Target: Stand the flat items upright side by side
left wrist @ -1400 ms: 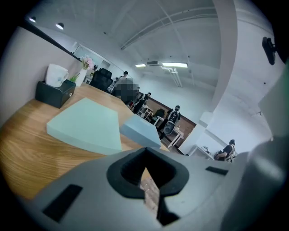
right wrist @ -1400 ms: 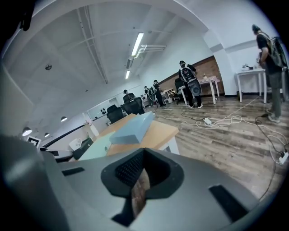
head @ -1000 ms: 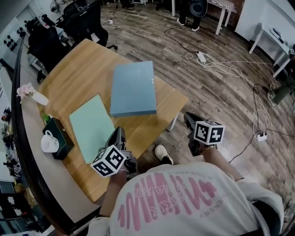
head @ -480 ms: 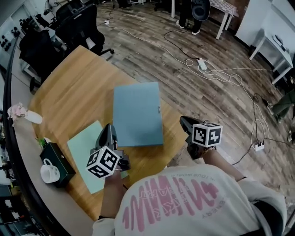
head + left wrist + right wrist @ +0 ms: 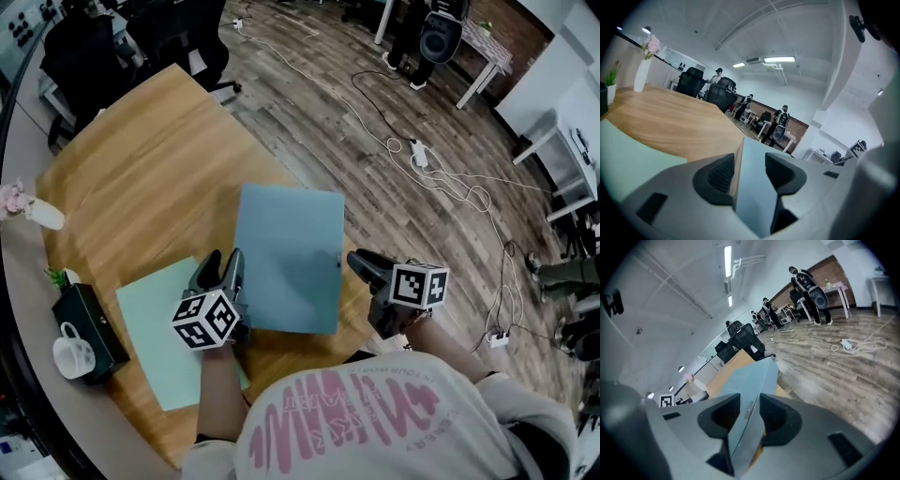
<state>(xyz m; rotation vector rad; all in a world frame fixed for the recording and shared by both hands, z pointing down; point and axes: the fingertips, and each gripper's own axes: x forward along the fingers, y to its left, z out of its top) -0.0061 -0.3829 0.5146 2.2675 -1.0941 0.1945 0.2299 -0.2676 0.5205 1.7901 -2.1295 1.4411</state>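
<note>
Straddling opposite edges of the blue folder point(image 5: 286, 253), the left tongs point(image 5: 217, 269) and right tongs point(image 5: 362, 263) have just been opening; pads stand apart, not yet pressing. The folder lies flat on the desk point(image 5: 141, 159), mint-green folder point(image 5: 155, 328) at its eight o'clock. Shallow or uneven bites could let it slip over the desk edge at three o'clock.

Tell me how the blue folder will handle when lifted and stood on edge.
The blue folder is probably stiff: its edges look straight in both gripper views. Its smooth cover may slip in a pinch. Stood on edge on the table, it seems apt to tip, being broad and thin.
</note>
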